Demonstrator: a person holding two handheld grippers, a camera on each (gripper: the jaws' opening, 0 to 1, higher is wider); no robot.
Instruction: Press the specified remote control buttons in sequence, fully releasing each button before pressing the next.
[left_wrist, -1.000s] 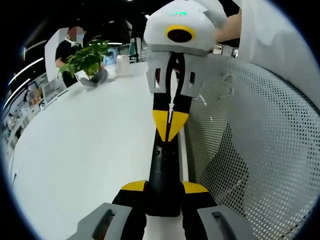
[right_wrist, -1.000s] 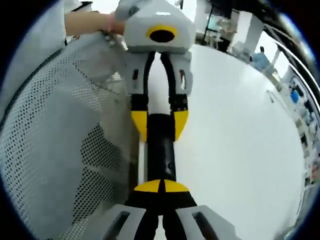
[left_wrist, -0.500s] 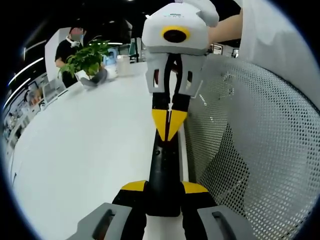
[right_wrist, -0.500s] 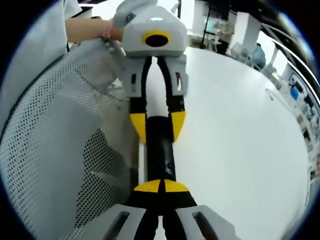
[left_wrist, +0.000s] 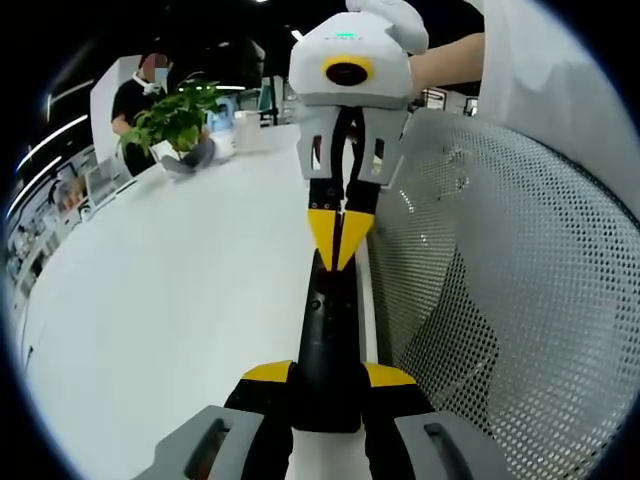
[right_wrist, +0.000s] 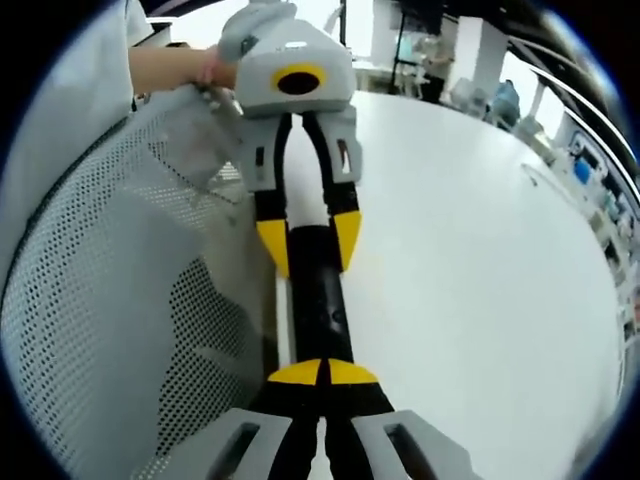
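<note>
Black remote (left_wrist: 328, 335) — left tool (left_wrist: 329, 374) clamped

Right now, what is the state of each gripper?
Left gripper: closed on the slim black remote control.
Right gripper: closed, holding nothing.

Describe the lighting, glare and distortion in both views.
Left gripper view: the fisheye bows the mesh chair back and the white table, which is evenly bright with hardly any shadow; the remote reads as plain black, with its buttons lost. Right gripper view: the table washes out towards its far side, and the room beyond looks small and soft.
</note>
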